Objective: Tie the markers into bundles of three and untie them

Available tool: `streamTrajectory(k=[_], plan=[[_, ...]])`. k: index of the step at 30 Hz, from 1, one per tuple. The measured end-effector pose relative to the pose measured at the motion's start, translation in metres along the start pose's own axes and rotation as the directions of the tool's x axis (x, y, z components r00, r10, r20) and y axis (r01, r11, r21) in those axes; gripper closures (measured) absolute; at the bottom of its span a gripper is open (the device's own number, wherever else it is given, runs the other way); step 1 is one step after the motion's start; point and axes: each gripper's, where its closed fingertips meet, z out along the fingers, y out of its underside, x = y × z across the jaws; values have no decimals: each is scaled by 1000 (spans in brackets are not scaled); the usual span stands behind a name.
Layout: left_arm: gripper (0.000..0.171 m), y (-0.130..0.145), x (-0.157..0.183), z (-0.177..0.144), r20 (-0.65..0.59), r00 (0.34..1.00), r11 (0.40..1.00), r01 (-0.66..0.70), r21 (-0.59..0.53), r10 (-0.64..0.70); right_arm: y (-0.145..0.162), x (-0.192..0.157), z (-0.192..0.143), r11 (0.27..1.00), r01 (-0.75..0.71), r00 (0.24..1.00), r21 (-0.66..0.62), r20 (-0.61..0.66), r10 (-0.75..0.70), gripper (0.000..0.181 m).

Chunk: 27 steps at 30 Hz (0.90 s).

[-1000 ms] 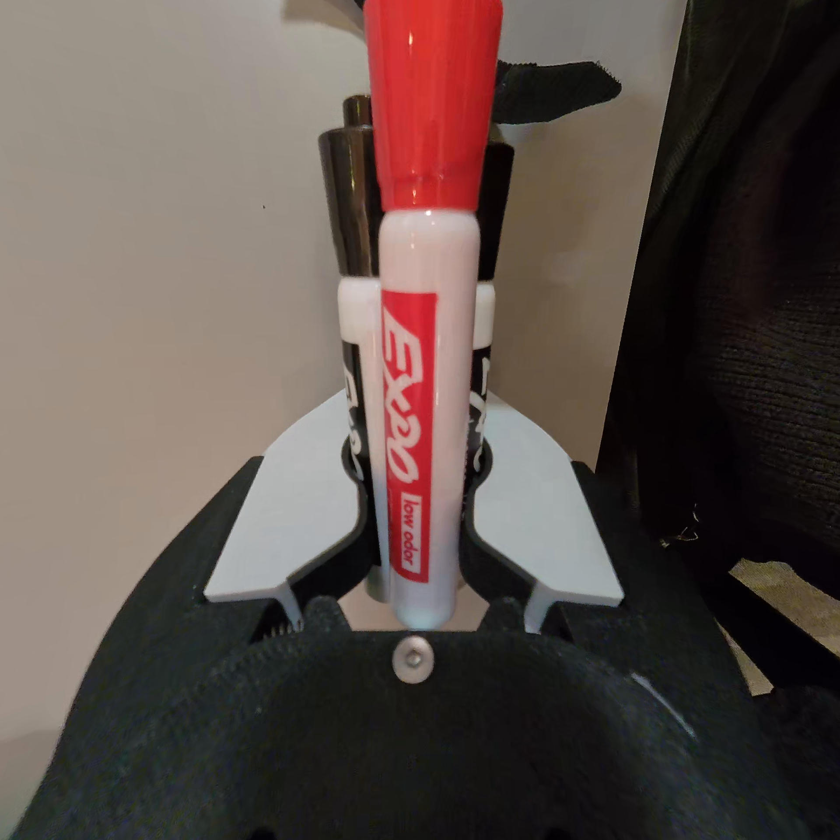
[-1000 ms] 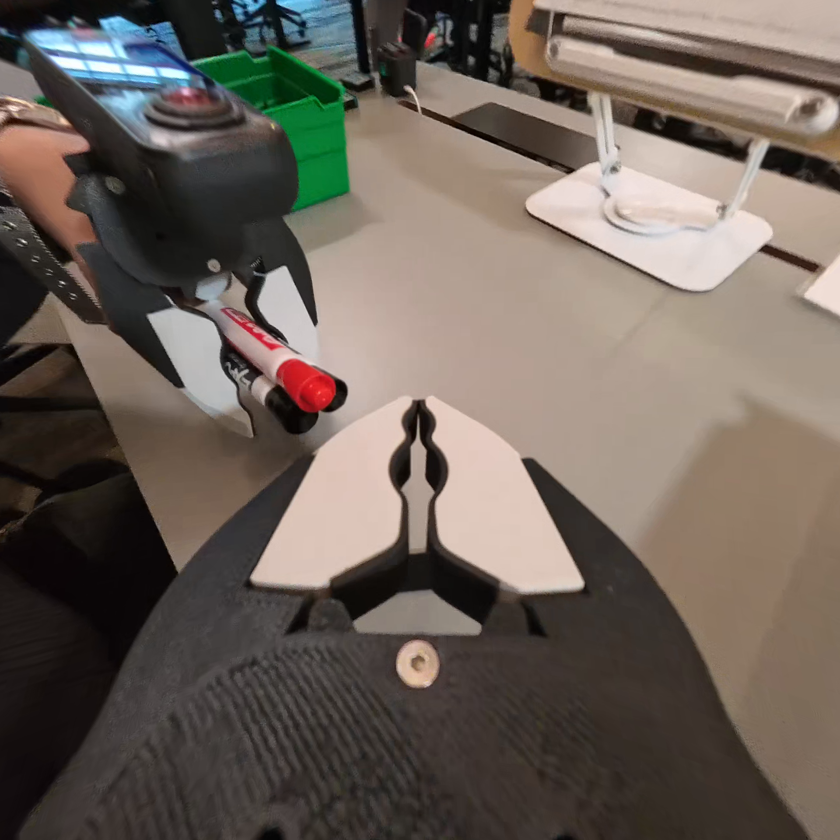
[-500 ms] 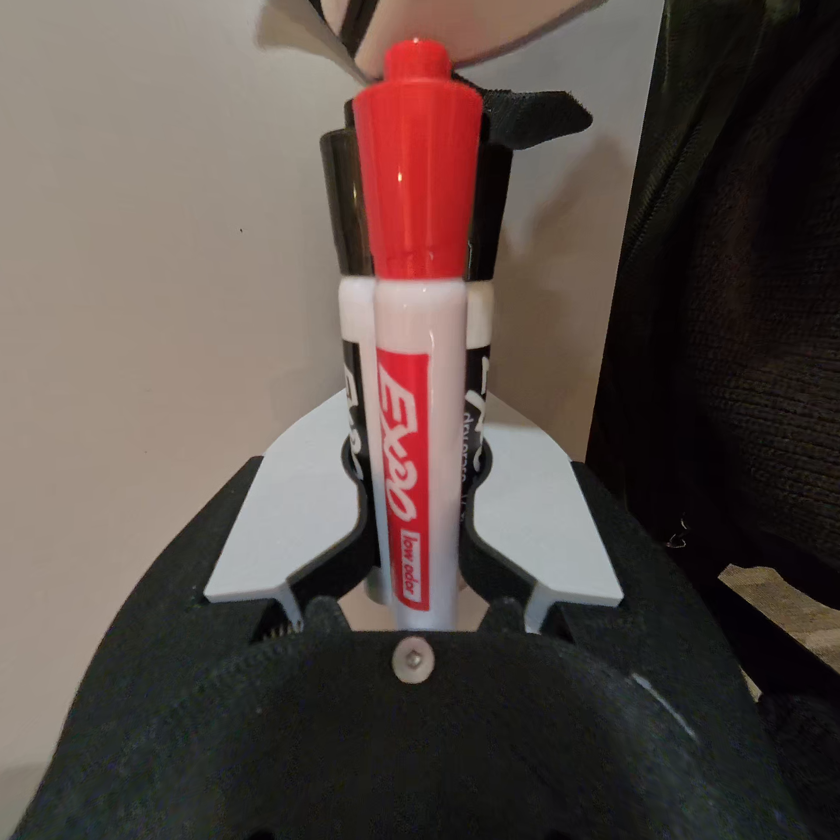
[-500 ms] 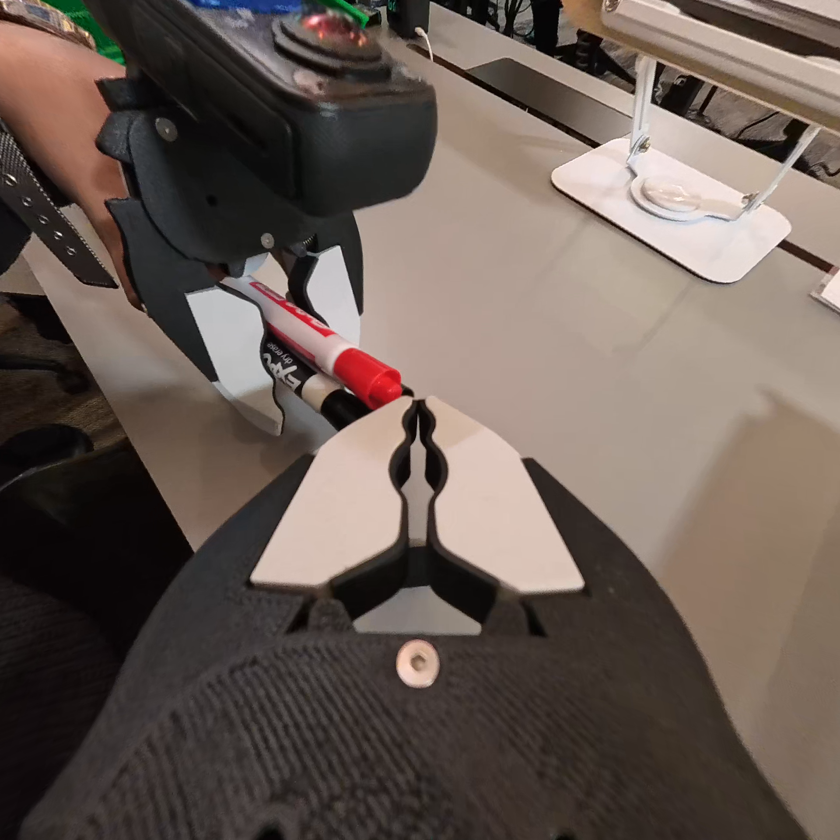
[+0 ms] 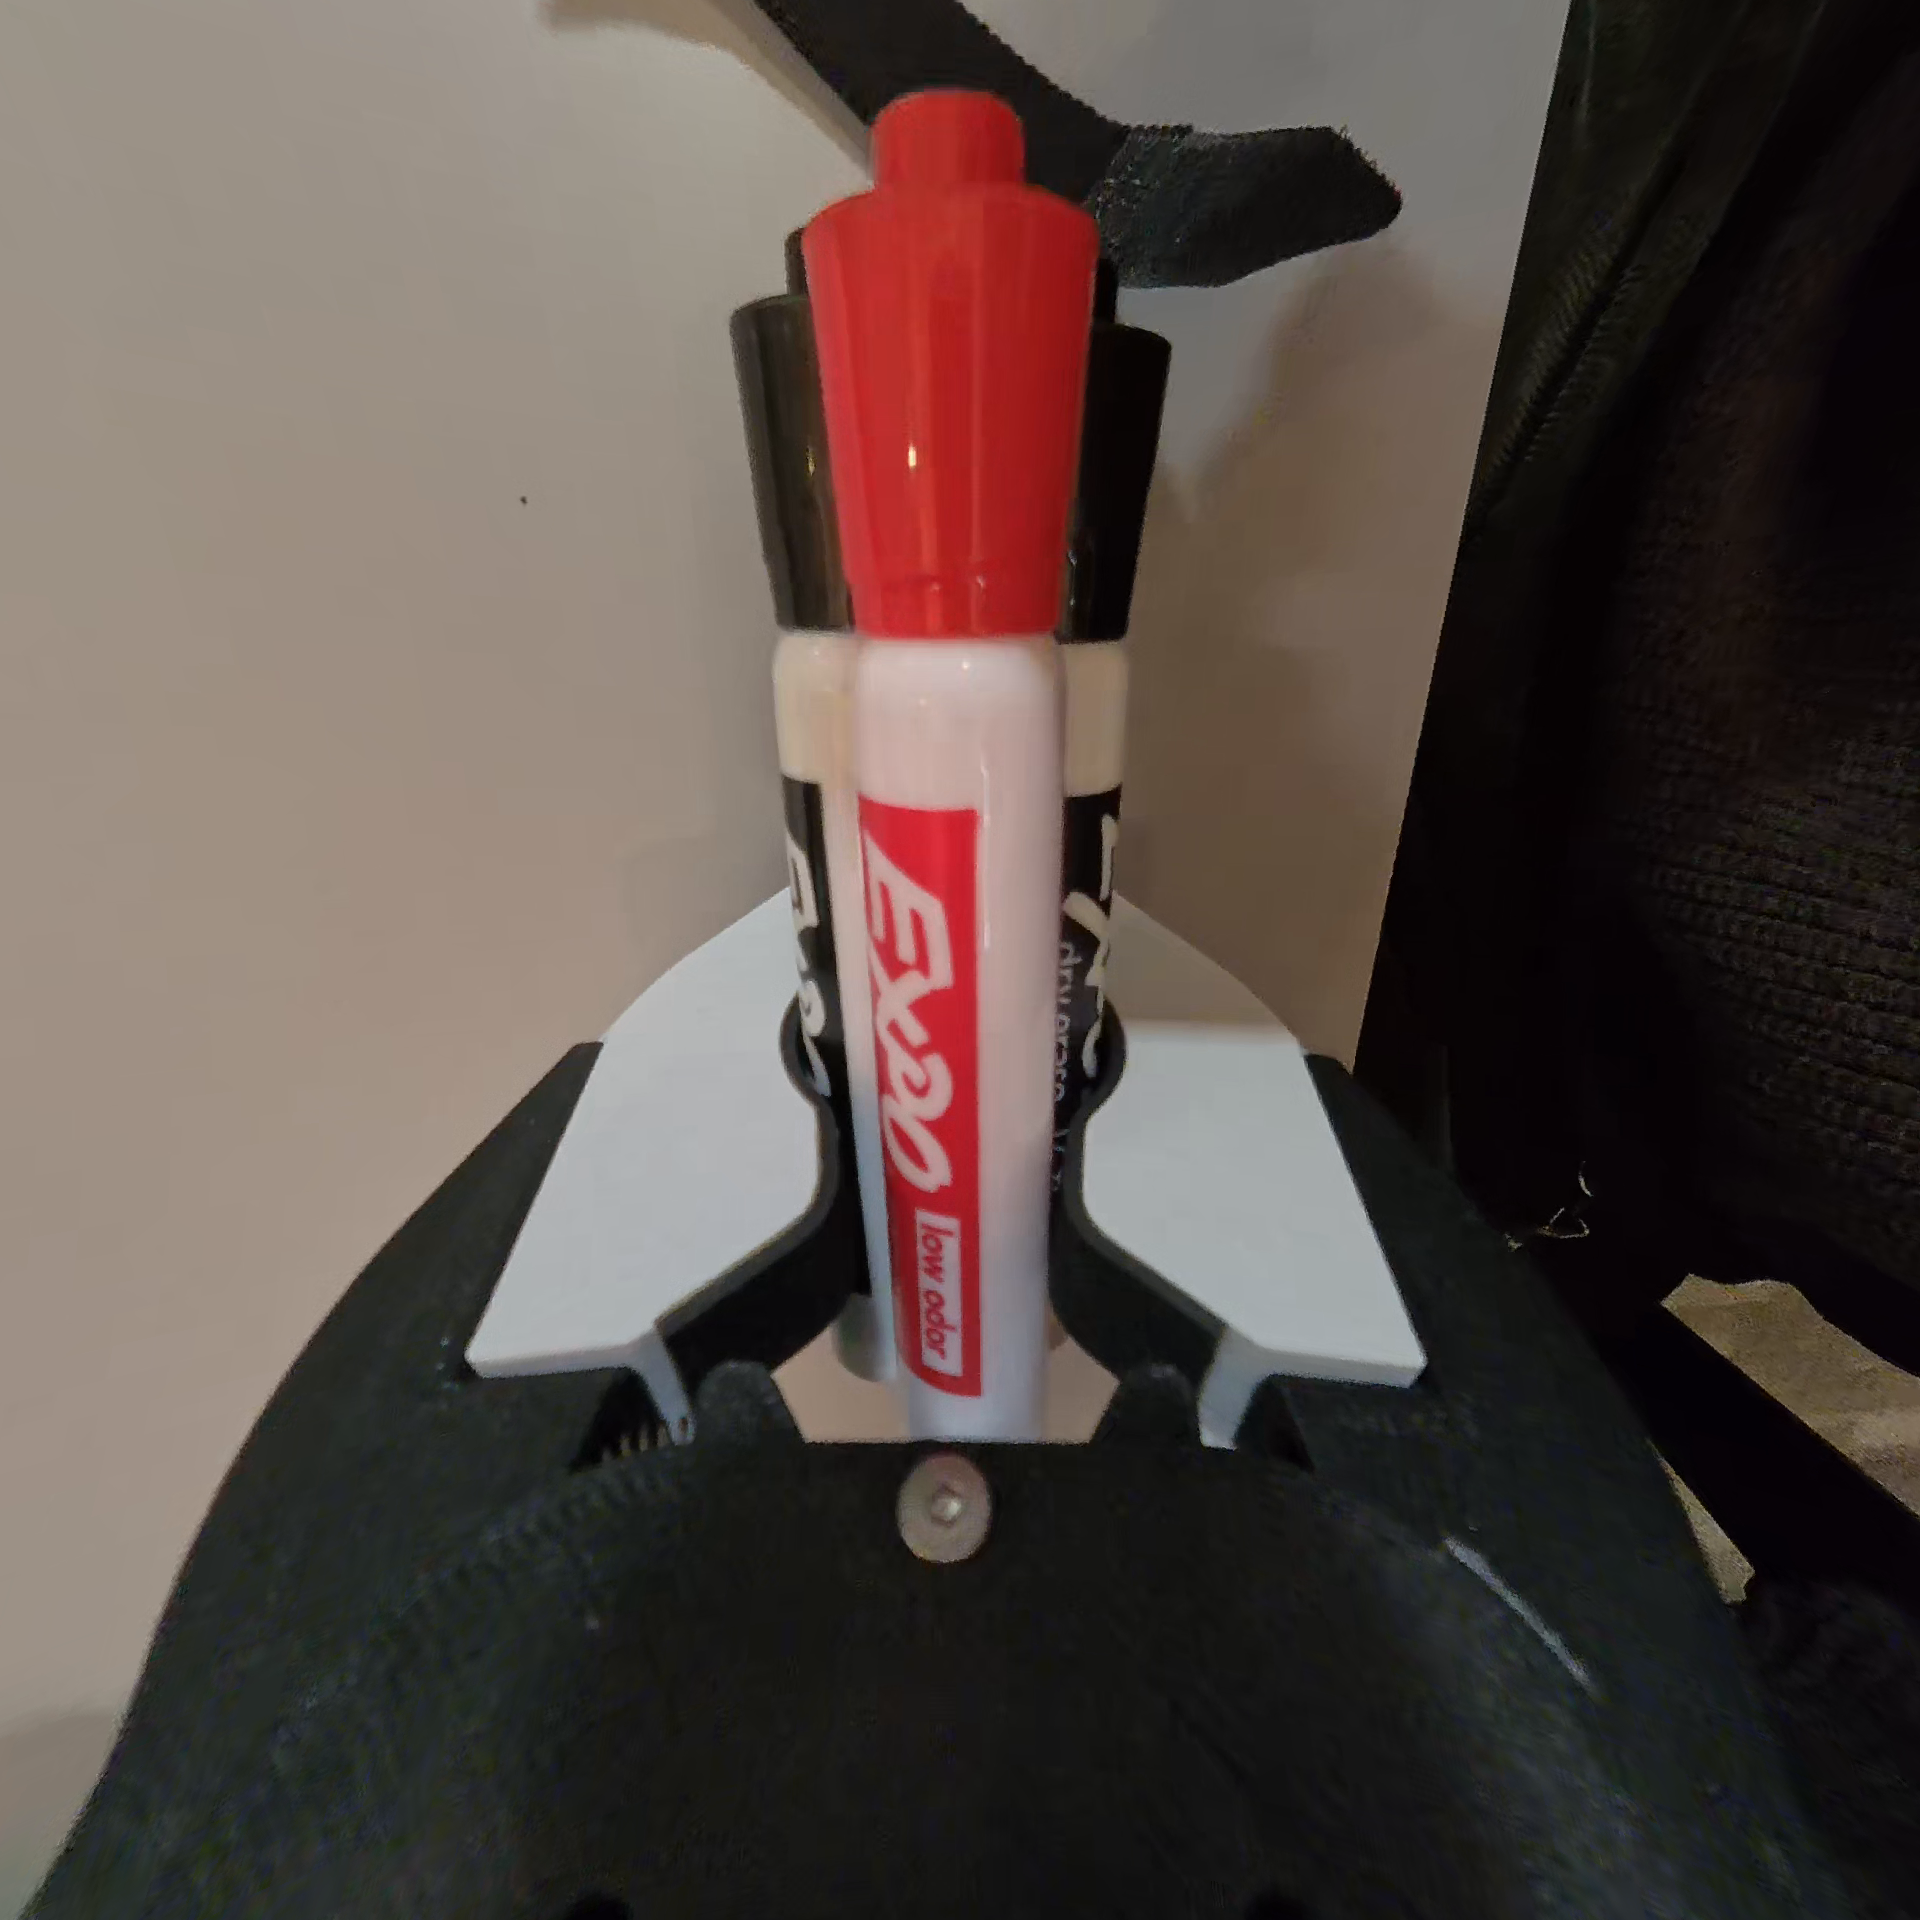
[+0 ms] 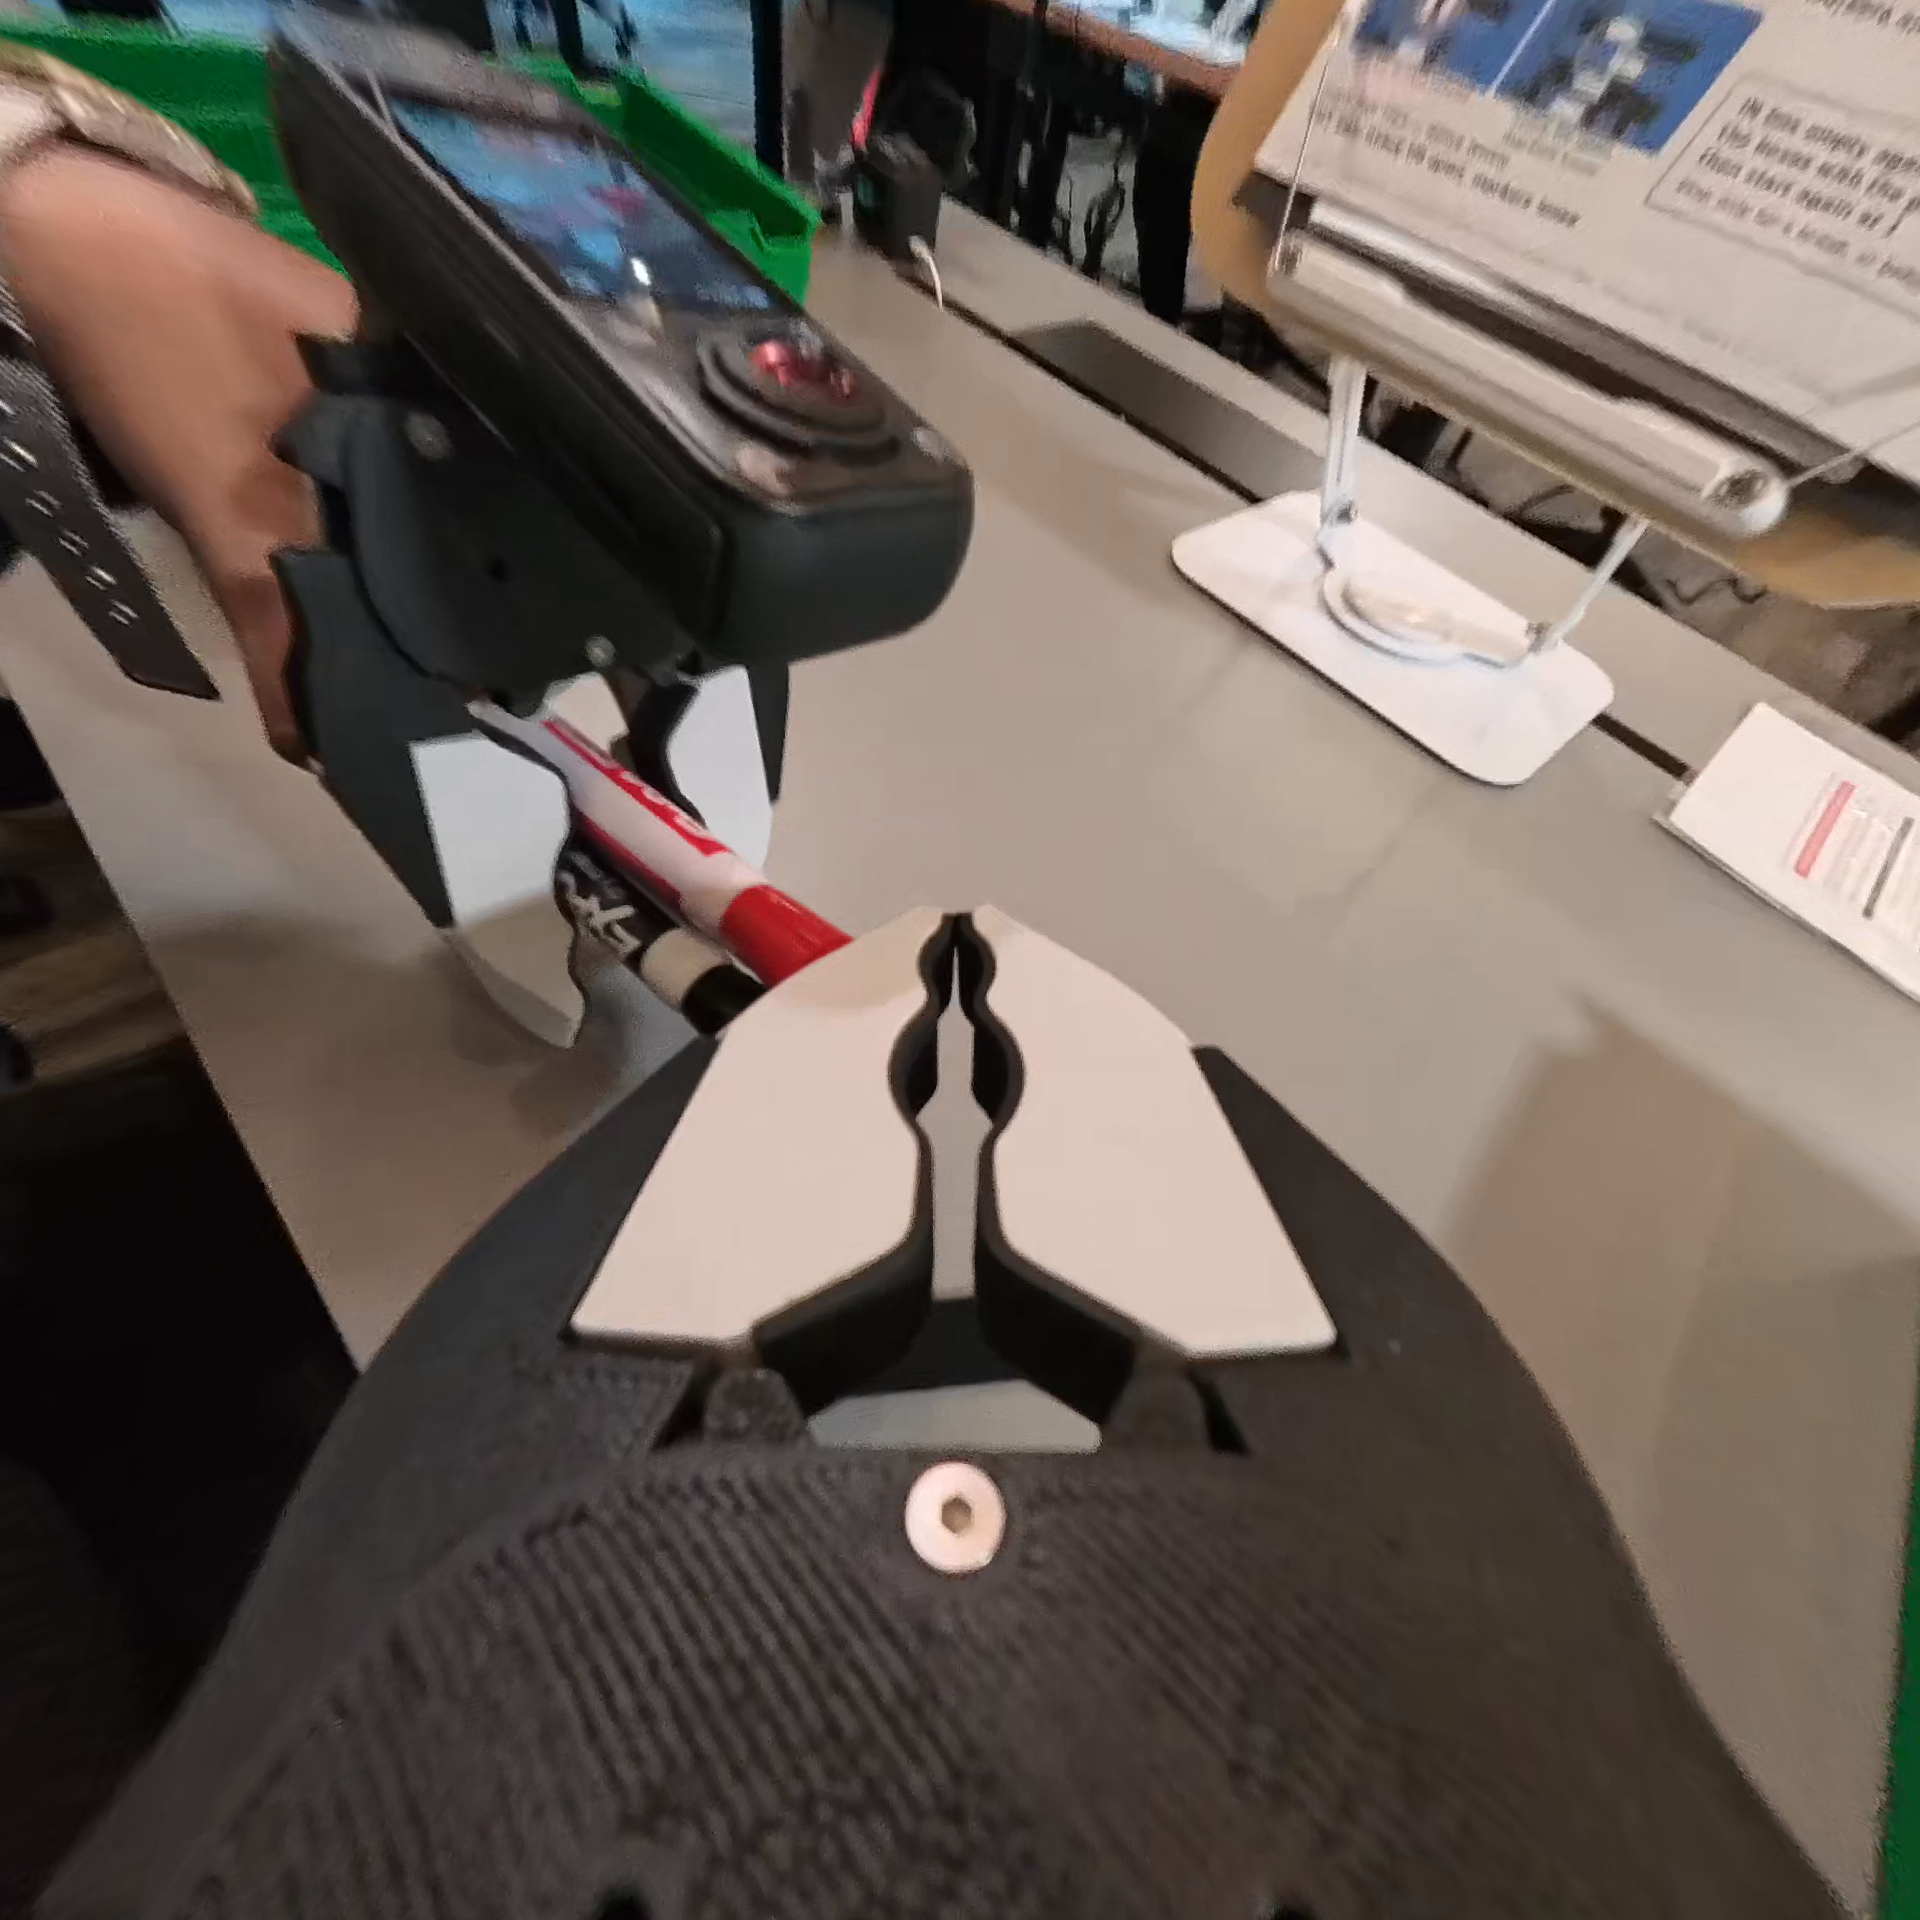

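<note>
My left gripper (image 5: 951, 1049) jaws clamped on three markers (image 5: 951, 831), my right gripper (image 6: 956, 925) jaws together, empty, touching the marker caps above the tabletop (image 6: 1195, 883)

Each gripper (image 6: 956, 940) has white fingers (image 6: 790, 1143) on a black ribbed body. A silver screw (image 6: 956, 1517) sits at its middle. The hand (image 6: 197, 416) wears a watch (image 6: 114, 135).

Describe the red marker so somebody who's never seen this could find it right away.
Start at the left gripper, shut on a cluster of three markers that jut out past its white fingers. The red marker lies on top, between two black markers. It alone has a red cap and red label; the others are black-capped.
</note>
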Motion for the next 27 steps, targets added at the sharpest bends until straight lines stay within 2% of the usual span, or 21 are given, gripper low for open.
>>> streamTrajectory(k=[15, 27], plan=[[127, 3, -2, 1, 4, 1000, 1000, 4, -10, -4, 13, -15, 6, 999, 35, 997, -39, 72, -33, 181], [127, 5, -4, 1, 18, 1000, 1000, 5, -19, -4, 15, -13, 7, 995, 83, 996, -54, 39, -81, 181]])
